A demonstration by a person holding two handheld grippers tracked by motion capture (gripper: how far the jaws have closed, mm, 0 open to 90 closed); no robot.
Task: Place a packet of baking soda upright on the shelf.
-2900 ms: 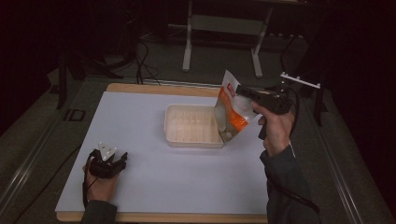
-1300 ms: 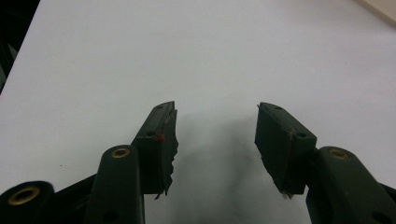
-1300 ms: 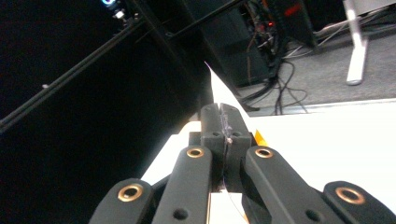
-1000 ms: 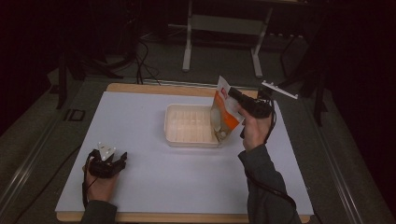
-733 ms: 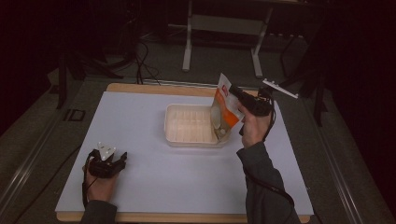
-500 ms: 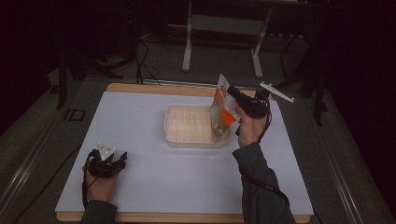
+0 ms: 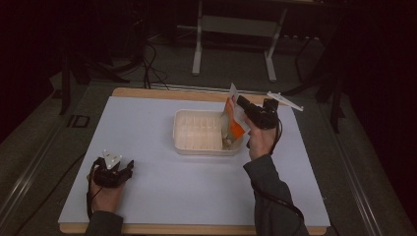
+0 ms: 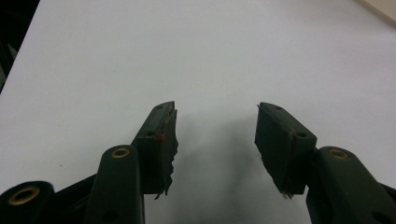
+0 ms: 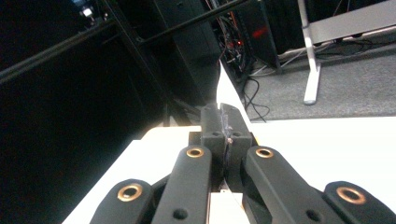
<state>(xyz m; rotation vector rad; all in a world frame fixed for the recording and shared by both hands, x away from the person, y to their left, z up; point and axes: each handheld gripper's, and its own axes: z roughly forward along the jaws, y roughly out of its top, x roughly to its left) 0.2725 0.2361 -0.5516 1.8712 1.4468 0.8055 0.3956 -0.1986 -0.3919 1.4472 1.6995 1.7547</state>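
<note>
The orange and white bag [image 7: 232,119] is held by its upper edge in the right gripper [image 7: 242,104], whose jaws are pressed together on it. Its lower end is already lowered into the right end of the white tray [image 7: 196,145], so the placing is judged nearly done; what is left is the release.

The left gripper [image 7: 119,167] is rested on the table [image 7: 147,113], well apart from the tray at its near left, with jaws apart and nothing between them.

In the right gripper view the clamped white edge [image 9: 223,86] is seen above the jaws, but not the tray. The gap over bare table is shown in the left gripper view.
</note>
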